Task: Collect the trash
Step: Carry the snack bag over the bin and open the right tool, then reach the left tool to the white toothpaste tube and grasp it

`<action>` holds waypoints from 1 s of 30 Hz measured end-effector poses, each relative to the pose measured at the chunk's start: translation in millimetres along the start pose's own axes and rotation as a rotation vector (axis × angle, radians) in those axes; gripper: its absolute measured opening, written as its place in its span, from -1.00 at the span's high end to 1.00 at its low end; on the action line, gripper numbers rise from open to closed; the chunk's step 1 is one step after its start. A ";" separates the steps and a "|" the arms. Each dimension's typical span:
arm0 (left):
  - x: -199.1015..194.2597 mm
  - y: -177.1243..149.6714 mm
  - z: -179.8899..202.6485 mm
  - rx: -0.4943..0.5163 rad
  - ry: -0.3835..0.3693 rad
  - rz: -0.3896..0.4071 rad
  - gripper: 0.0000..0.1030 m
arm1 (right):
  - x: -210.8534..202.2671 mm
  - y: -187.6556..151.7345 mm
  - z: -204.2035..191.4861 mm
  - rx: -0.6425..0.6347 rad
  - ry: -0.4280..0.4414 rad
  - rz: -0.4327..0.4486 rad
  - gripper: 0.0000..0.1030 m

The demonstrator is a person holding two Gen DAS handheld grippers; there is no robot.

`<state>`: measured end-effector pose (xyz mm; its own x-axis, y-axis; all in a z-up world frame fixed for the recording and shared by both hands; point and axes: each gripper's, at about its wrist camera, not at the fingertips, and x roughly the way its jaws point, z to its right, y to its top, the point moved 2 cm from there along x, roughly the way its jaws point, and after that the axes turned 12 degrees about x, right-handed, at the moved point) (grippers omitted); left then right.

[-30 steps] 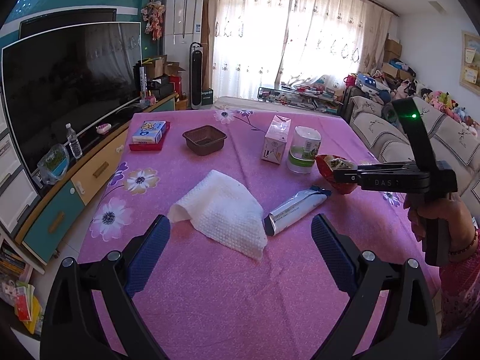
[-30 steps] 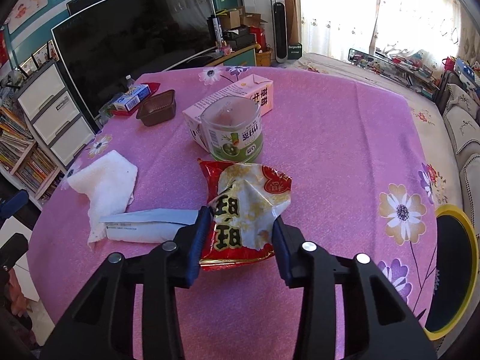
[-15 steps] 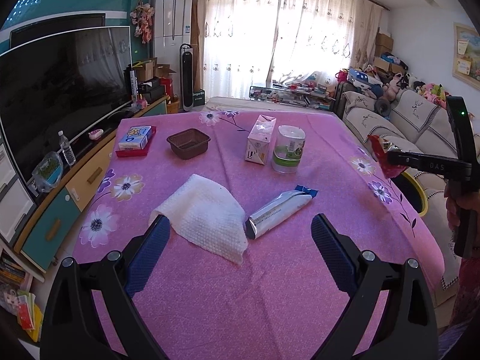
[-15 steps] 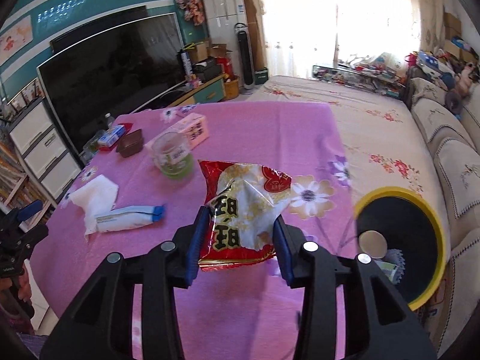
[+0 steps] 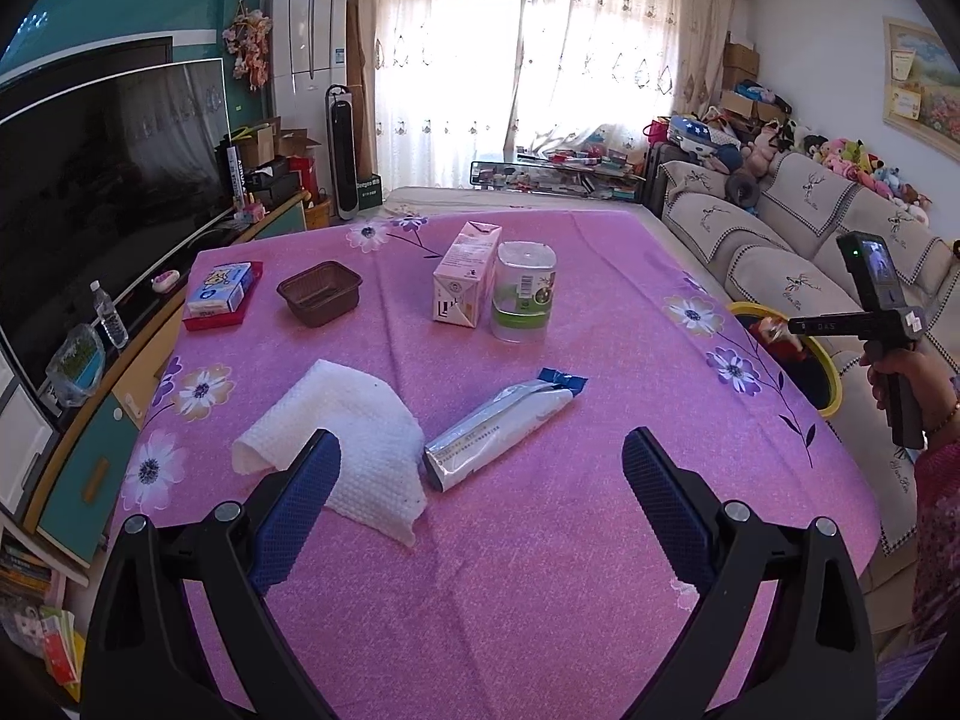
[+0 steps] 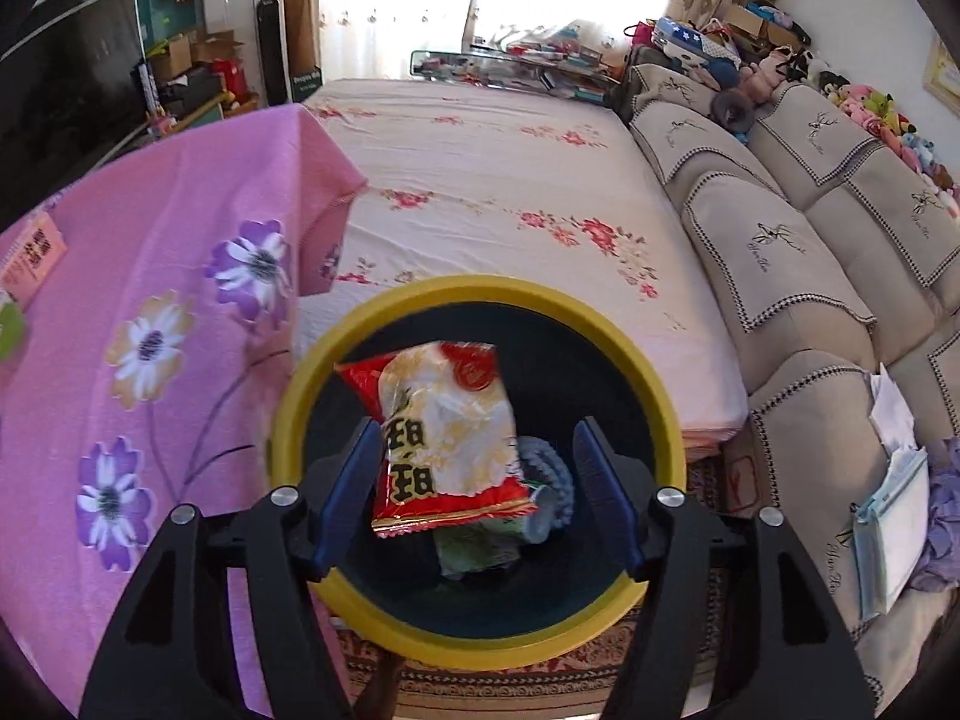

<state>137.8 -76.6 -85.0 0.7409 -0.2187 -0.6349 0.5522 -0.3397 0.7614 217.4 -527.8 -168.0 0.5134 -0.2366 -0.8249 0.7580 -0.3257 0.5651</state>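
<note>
Over the yellow-rimmed bin [image 6: 480, 289] hangs a red and white snack bag [image 6: 447, 438], between the fingers of my right gripper [image 6: 475, 450]. Its jaws are opening: a gap shows between the bag and the right pad, while the left pad still touches it. Other trash [image 6: 543, 480] lies inside the bin. In the left wrist view my left gripper [image 5: 480, 456] stands open and empty above the pink table [image 5: 540, 570]. A white tissue [image 5: 354, 420] and a silver tube [image 5: 504, 426] lie just beyond its tips.
Further back on the table stand a pink carton [image 5: 465, 282], a clear cup [image 5: 523, 291], a brown tray [image 5: 320, 300] and a blue box [image 5: 219, 294]. A sofa [image 6: 810, 252] runs along the right; a TV cabinet [image 5: 90, 450] flanks the left. A person's hand [image 5: 900, 372] holds the right gripper.
My right gripper has swung from over the table to above the bin, carrying the snack bag, and its jaws have widened. My left gripper has drifted slightly, tips now nearer the tissue.
</note>
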 end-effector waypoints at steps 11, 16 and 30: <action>33.3 10.4 13.8 0.088 -0.106 -0.023 -0.82 | -34.5 -23.3 3.2 0.021 0.069 0.078 -0.37; 67.1 19.6 17.1 0.176 -0.179 -0.056 -0.82 | -51.6 -38.5 1.5 0.040 0.118 0.090 -0.40; 150.1 18.3 17.7 0.223 -0.236 -0.247 -0.54 | -59.7 -51.7 -0.5 0.052 0.140 0.083 -0.46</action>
<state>252.4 -131.9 -168.7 0.4738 -0.3012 -0.8275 0.5869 -0.5926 0.5517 147.8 -496.3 -148.0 0.6270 -0.1363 -0.7670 0.6906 -0.3585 0.6282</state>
